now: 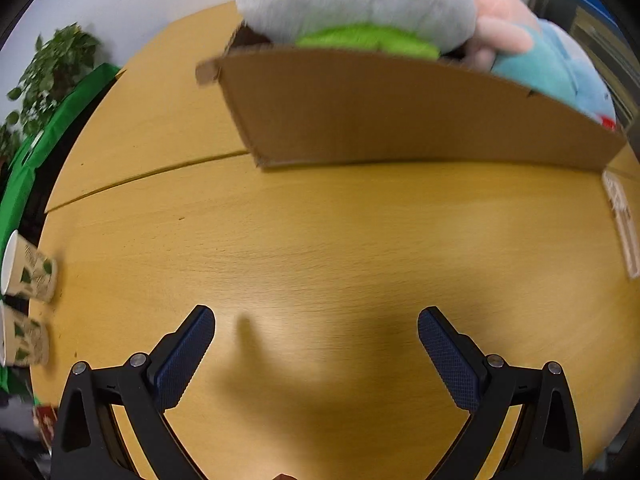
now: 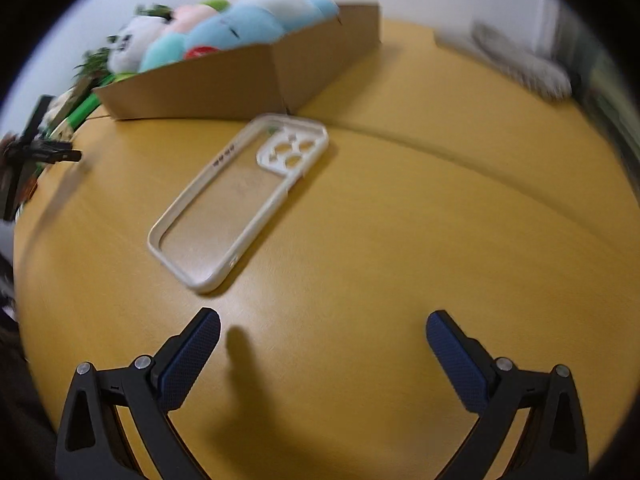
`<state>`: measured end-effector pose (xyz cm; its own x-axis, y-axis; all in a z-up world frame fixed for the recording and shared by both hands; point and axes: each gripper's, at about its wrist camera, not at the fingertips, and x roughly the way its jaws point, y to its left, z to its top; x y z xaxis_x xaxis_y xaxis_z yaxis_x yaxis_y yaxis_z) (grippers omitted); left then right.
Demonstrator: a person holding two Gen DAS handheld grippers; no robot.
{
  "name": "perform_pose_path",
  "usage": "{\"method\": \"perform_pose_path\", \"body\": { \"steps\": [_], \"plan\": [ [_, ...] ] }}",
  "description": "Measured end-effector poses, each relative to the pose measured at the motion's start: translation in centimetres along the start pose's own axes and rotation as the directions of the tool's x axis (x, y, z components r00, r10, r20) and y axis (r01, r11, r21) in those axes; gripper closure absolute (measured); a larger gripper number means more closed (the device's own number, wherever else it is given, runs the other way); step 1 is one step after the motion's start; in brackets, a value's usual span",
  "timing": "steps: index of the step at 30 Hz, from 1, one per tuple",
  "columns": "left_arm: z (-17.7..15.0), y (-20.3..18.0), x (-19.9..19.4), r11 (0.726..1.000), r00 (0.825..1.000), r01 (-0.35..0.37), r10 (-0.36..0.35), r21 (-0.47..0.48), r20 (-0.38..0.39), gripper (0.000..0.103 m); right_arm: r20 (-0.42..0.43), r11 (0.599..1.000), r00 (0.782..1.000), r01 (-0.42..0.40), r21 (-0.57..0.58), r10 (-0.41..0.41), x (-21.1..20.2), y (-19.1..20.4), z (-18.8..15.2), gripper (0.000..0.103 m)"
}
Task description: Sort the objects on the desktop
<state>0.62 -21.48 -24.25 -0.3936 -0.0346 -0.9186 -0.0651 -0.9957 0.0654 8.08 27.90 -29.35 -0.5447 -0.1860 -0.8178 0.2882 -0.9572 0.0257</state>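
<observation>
Both hand-held grippers — left (image 1: 316,322) and right (image 2: 323,325) — hang spread wide, empty, over the worktop (image 2: 400,240). A phone case (image 2: 240,200) lies flat near the cardboard box (image 2: 224,84) of plush toys (image 2: 224,32)

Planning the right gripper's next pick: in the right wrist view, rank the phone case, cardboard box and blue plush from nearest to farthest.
1. Phone case: flat on the table, ahead-left.
2. Cardboard box: just behind the case.
3. Blue plush: inside the box, farthest.

Left tool (image 1: 316,322) and right tool (image 2: 323,326) both gape wide, seemingly holding nothing.
</observation>
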Motion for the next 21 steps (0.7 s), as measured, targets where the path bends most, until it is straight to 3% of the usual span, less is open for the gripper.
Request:
{"method": "perform_pose_path", "body": {
  "steps": [3, 6, 10, 16, 21],
  "plan": [
    [-0.7, 1.7, 1.0, 0.996, 0.996, 0.083, -0.084, 0.012, 0.037, 0.000, 0.030, 0.999, 0.999, 0.032, -0.021, -0.031, 0.3, 0.9, -1.4, 0.000],
    [-1.0, 2.3, 1.1, 0.992, 0.990, 0.104, -0.110, 0.064, 0.090, 0.000, 0.017, 1.000, 1.000, 0.010, -0.023, -0.009, 0.4, -2.8, 0.5, 0.000],
    [-2.0, 2.9, 1.3, 0.985, 0.978, 0.126, -0.143, 0.116, 0.153, 0.000, 0.031, 0.997, 0.998, -0.054, -0.046, 0.055, 1.3, -2.6, -0.3, 0.000],
    [-3.4, 5.0, 1.5, 0.993, 0.966, 0.101, -0.112, 0.058, 0.233, 0.000, -0.001, 0.986, 0.988, -0.152, -0.071, 0.152, 0.9, -2.6, -1.7, 0.000],
    [-4.1, 5.8, 1.7, 0.993, 0.965, 0.103, -0.113, 0.055, 0.237, 0.000, -0.034, 0.979, 0.981, -0.193, -0.065, 0.191, 0.8, -3.2, -2.1, 0.000]
  ]
}}
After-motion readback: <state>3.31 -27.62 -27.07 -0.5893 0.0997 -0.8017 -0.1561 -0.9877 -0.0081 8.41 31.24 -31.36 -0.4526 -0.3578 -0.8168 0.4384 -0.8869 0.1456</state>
